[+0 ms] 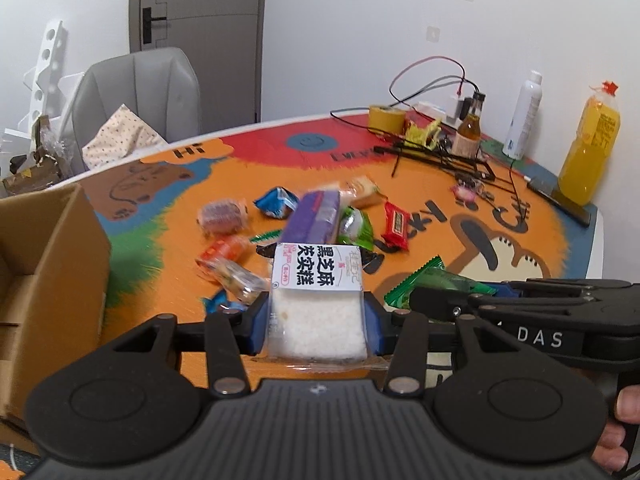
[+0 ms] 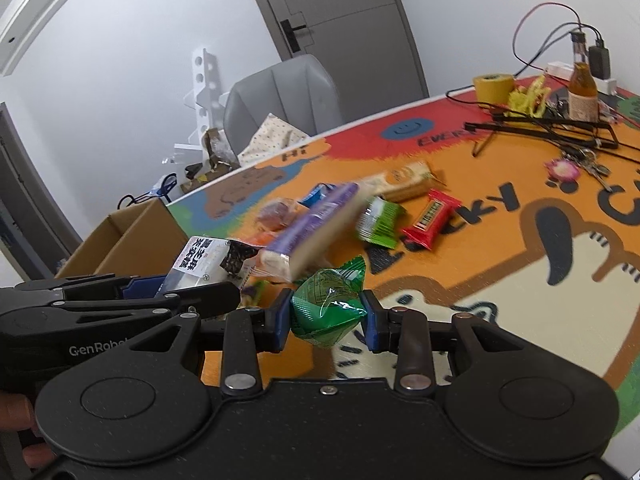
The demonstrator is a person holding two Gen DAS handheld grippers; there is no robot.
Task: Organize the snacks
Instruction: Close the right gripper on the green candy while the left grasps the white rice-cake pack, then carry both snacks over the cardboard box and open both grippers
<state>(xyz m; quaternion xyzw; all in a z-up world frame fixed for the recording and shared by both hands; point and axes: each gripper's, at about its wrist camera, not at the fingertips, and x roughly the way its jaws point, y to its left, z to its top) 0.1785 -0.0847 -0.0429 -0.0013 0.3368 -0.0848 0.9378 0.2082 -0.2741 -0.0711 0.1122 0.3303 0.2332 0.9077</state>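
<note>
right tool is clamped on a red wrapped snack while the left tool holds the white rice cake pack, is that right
Not quite: the snack in the right tool is green, not red, as the right wrist view shows. The left tool does hold the white rice cake pack.

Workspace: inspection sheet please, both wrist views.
Surface: colourful cartoon mat covers the table.
Job's things: loose snacks in mid-table, including a red bar and a purple pack; cardboard box at the left, open.
Clutter: tape roll, brown bottle, white bottle, orange drink.
Grippers: left tool shut on white rice cake pack; right tool shut on green snack.
Cables: tangled wires at far edge.
Surroundings: grey chair, door.
</note>
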